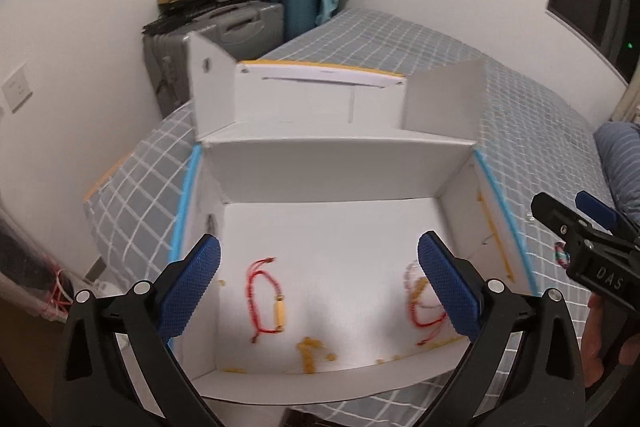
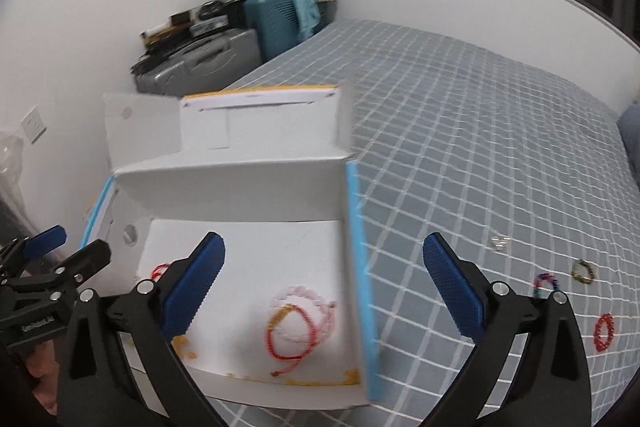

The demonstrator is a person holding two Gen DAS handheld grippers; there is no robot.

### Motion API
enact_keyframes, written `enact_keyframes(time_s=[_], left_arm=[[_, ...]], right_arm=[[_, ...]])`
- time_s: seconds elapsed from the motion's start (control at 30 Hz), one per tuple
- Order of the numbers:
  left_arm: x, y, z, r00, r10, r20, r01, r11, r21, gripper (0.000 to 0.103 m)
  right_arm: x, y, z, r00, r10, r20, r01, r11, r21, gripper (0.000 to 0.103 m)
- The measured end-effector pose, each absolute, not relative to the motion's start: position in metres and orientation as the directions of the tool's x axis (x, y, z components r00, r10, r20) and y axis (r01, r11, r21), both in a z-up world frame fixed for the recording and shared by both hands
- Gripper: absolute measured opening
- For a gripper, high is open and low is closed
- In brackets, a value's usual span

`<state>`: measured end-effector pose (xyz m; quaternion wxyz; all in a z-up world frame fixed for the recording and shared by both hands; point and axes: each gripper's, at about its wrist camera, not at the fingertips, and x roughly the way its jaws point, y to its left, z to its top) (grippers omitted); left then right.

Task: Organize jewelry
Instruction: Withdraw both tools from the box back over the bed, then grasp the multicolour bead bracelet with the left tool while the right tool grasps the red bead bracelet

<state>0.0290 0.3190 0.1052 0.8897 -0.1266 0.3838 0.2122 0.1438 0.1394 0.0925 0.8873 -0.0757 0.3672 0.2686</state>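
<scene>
Blue-padded fingers (image 1: 191, 289) of the left tool (image 1: 324, 287) fill the bottom of the left wrist frame, spread wide apart with nothing between them. Behind them sits an open white cardboard box (image 1: 328, 163), flaps up, resting on a grey checked bed (image 1: 520, 99).

Inside the box, lower centre-left of that frame: a red cord bracelet (image 1: 266, 297) with a pale yellow tube bead, lying flat on the box floor. Lower right, partly hidden by the tool's right finger: a second red cord bracelet (image 1: 424, 311), tangled with a pale pink beaded one. Small yellow scraps (image 1: 310, 347) lie scattered along the near wall of the box.

Right tool (image 1: 568, 223) enters at the right edge of the left wrist frame, a hand (image 1: 600, 343) gripping its handle.

Right wrist frame: right tool (image 2: 324, 291) also stands wide apart, empty, over the box's right-hand corner. Pink beaded bracelet (image 2: 316, 311) and red cord bracelet (image 2: 290, 339) overlap on the box floor, centre-bottom. Left tool (image 2: 60, 247) shows at the left edge.

On the bed, outside the box, lower right of the right wrist frame: a red bead bracelet (image 2: 604, 331), a multicoloured one (image 2: 545, 283), a dark greenish one (image 2: 582, 270), and a small clear piece (image 2: 500, 241), blurred. All lie apart from each other.

Upper left in both frames: suitcases (image 2: 208, 63) stacked against the wall.
</scene>
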Motion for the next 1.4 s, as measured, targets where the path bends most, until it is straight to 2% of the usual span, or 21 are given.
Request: enact_keyframes(time_s=[0.23,0.5,0.83,0.97,1.2,1.4], left_arm=[[0.065,0.266,0.111,0.657,0.218,-0.722,-0.370,0.927,-0.056,0.097],[0.121,0.181,0.099,0.684,0.095,-0.723,-0.199,0.978,-0.059,0.097],[0.193,0.067,0.070,0.663,-0.037,-0.748,-0.011,0.998,-0.058,0.097],[0.217,0.027,0.053,0.658,-0.075,-0.749,0.043,0.997,-0.062,0.097],[0.266,-0.032,-0.007,0.618,-0.124,-0.777,0.098,0.992,-0.080,0.097],[0.291,-0.051,-0.055,0.592,-0.071,-0.803,0.073,0.997,-0.034,0.097]], right_arm=[[0.168,0.065,0.100,0.653,0.351,-0.671,-0.425,0.903,0.060,0.095],[0.195,-0.046,0.094,0.713,0.203,-0.671,-0.248,0.968,0.031,0.095],[0.218,-0.179,0.058,0.713,0.048,-0.700,-0.039,0.999,0.029,0.096],[0.224,-0.219,0.034,0.694,0.012,-0.720,0.012,1.000,0.028,0.095],[0.240,-0.271,-0.015,0.632,-0.013,-0.775,0.070,0.997,0.040,0.095],[0.248,-0.298,-0.052,0.582,-0.041,-0.812,0.110,0.994,0.028,0.089]])
